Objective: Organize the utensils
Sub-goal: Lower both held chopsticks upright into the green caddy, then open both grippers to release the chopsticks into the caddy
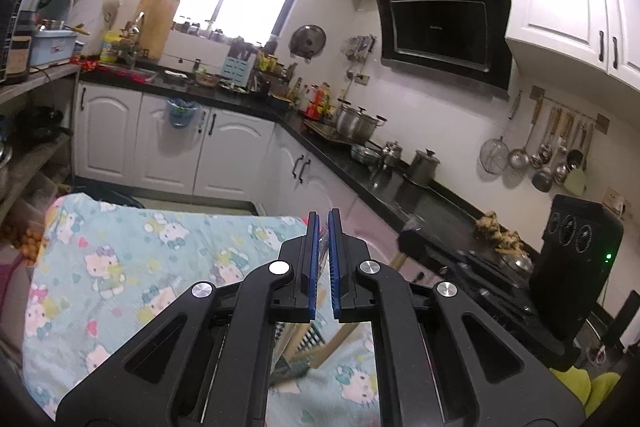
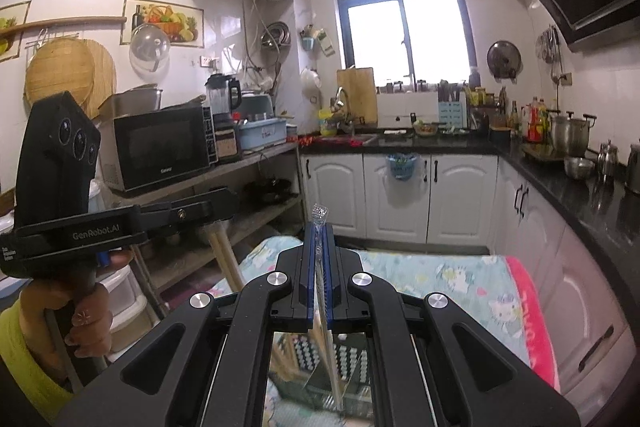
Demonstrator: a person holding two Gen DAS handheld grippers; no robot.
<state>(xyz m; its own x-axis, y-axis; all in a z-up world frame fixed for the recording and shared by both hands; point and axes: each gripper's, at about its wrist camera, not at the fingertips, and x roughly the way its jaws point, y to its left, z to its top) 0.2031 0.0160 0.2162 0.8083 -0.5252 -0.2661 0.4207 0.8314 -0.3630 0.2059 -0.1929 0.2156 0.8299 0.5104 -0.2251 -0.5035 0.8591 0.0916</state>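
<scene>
Blue pads line the left gripper (image 1: 323,227), and in the left wrist view its jaws stand nearly closed with a thin slot between them; something faint glints in that slot, but I cannot tell whether they grip anything. Beyond the tips, from about 9 to 12 o'clock, lies the cartoon-print cloth (image 1: 132,259) over a table. At 6 o'clock, seen under the linkage, is a wooden slatted rack (image 1: 310,341) (most likely the utensil holder, though little of it shows). At about 4 o'clock the other handset's black camera housing (image 1: 576,267) fills the edge. This hand's best part, I judge, is to stay level and out of the way, or steady the rack if it shifts.

In the right wrist view, the right gripper (image 2: 319,231) is clenched on a clear plastic straw (image 2: 320,217), a slender, transparent stick with a crimped, slightly sparkly top poking out past the fingertips at 12 o'clock. Its shaft runs down between the pads and on below the linkage toward 6 o'clock, over a compartmented tray (image 2: 348,355). The person's left hand (image 2: 86,311) holds its handset at about 8 o'clock.

The straw looks light and slippery, likely to pivot in the grip. To do the step well, I would keep it upright, lower the bottom end straight into one compartment, and release only once it rests there.
</scene>
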